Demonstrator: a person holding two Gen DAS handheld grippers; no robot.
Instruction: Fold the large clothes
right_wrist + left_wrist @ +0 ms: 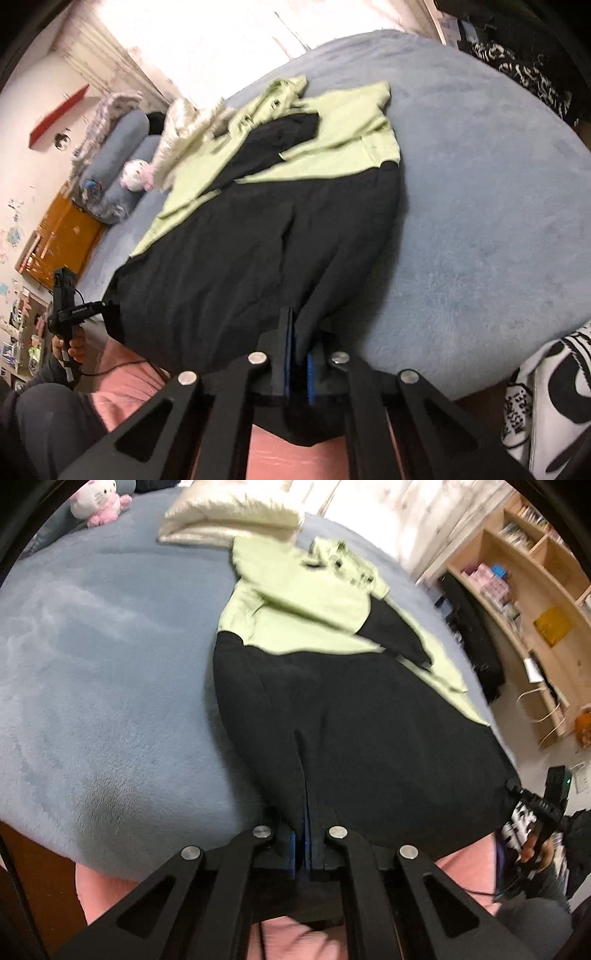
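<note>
A large hoodie, black [354,716] at the bottom and light green [314,602] at the top, lies lengthwise on the blue bed, sleeves folded over its body. It also shows in the right wrist view [236,243]. My left gripper [306,834] is shut on the black hem at the near left corner. My right gripper [300,354] is shut on the black hem at the near right corner. The right gripper shows in the left wrist view [532,801] at the hem's far side, and the left gripper shows in the right wrist view [107,306].
The blue fleece bed [110,686] spreads to both sides. A cream folded blanket [229,517] and a pink plush toy [98,502] lie at the head. Wooden shelves [517,590] stand to the right. A pink sheet [99,893] hangs at the near edge.
</note>
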